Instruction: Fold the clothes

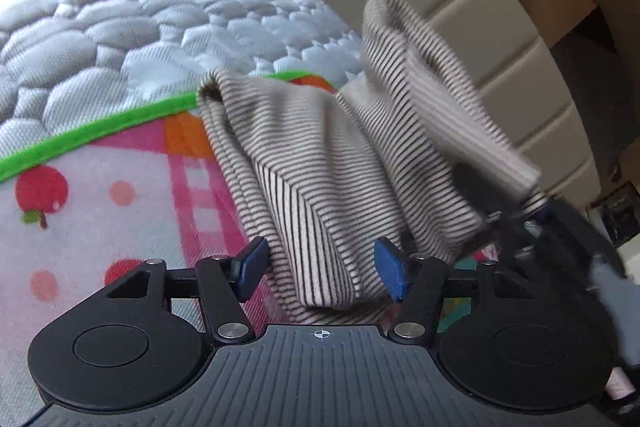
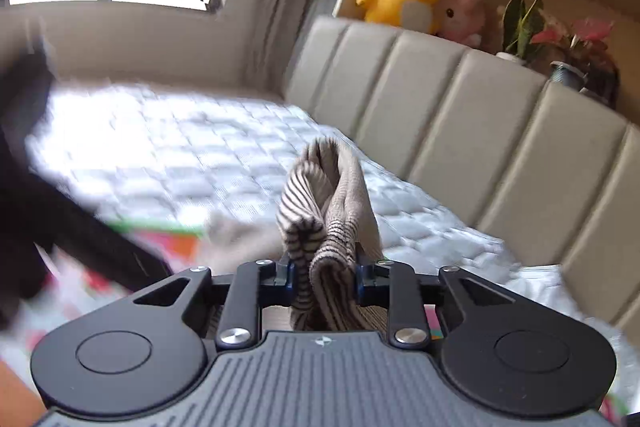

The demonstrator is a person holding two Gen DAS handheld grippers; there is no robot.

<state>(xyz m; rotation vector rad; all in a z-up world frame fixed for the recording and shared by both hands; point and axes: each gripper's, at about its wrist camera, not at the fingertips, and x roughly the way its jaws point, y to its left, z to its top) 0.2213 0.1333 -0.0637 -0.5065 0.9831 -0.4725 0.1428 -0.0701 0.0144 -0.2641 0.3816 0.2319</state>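
Two hand-held grippers on one striped garment [image 1: 320, 163], lifted above the fruit-print blanket [image 1: 100, 195] on the bed. Left hand-held gripper [image 1: 322, 269]: jaws spread wide, cloth hanging between. Right hand-held gripper [image 2: 325, 277]: clamped on a bunched fold.

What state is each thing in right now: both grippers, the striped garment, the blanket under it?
Left gripper: open, fabric between its blue pads but not pinched.
Right gripper: shut on a bunched edge of the garment.
Striped garment: lifted, draped in loose folds, not folded flat.
Fruit-print blanket: spread flat on the quilted mattress.
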